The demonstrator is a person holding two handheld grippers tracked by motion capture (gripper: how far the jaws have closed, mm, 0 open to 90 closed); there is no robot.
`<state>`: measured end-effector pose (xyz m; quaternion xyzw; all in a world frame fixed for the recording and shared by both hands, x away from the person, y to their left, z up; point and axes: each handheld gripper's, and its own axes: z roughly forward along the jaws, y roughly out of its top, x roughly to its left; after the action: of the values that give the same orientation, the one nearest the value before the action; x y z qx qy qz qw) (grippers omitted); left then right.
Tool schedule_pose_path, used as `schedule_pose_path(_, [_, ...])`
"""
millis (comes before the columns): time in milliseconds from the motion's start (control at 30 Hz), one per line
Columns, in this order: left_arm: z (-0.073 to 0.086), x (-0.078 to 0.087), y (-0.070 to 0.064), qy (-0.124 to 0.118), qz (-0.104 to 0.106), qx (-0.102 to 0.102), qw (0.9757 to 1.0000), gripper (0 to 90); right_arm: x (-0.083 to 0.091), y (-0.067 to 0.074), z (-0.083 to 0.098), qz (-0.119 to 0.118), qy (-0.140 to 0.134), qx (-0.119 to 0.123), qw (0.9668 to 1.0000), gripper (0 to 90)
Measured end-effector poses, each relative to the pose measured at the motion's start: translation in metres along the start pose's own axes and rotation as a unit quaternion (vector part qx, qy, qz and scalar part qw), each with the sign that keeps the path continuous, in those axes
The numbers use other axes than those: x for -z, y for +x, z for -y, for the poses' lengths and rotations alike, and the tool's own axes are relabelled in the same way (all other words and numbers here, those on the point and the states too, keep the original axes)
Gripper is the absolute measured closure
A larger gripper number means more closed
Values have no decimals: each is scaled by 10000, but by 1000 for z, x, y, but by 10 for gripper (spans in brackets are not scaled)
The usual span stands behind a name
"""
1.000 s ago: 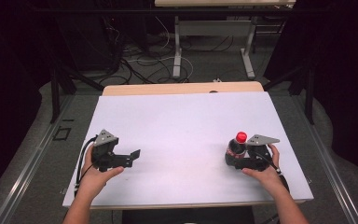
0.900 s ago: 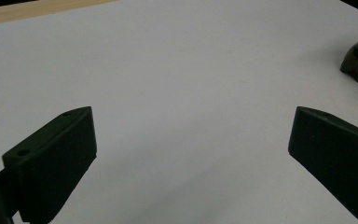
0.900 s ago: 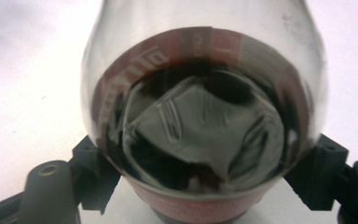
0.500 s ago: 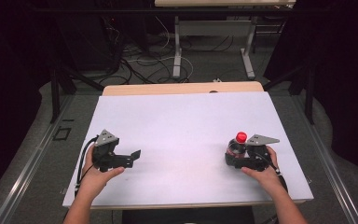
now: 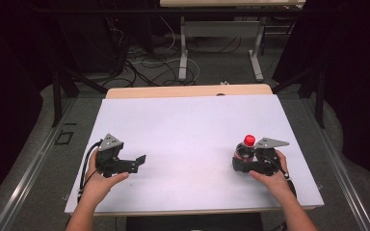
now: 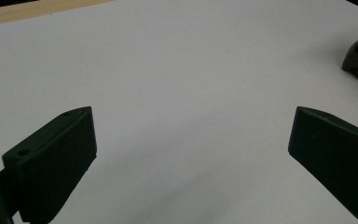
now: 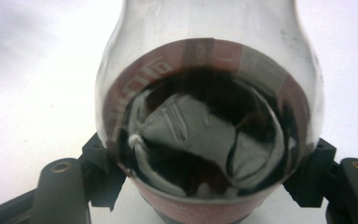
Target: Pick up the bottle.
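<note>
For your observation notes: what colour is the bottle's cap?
Red; the bottle's cap shows best in the high view.

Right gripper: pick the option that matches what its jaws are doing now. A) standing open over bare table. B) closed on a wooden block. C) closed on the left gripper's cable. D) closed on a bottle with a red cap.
D: in the right gripper view the two black jaws press on both sides of the bottle, and the high view shows the right gripper at its red cap.
</note>
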<state>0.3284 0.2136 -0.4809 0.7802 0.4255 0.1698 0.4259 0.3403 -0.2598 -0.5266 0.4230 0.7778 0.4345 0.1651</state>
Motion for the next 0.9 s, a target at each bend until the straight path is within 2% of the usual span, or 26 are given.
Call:
schedule_pose_path(167, [0,-2,-2,16,6,-33,10000,12,3,9,-6,40,-133,108,9998,277])
schedule_pose_path(233, [-1,-2,-4,33,38,-44,10000,12,4,14,-9,-5,-104,120,9999,277])
schedule_pose_path(400, [-3,-1,-6,6,53,-78,10000,12,0,30,-20,-5,-112,404,9991,277])
schedule_pose_path(700, [-6,3,-10,-102,189,-71,9997,11,-9,62,-43,-309,-224,667,9970,278])
schedule_pose_path(800, [-7,2,-13,-141,245,-95,9996,9,-14,73,-47,-445,-115,794,9958,279])
schedule_pose_path(867, [-8,3,-16,-173,321,-94,9993,9,-18,81,-48,-546,-151,881,9945,279])
schedule_pose_path(900, [-9,3,-17,-175,362,-89,9992,9,-19,84,-49,-612,-53,974,9933,279])
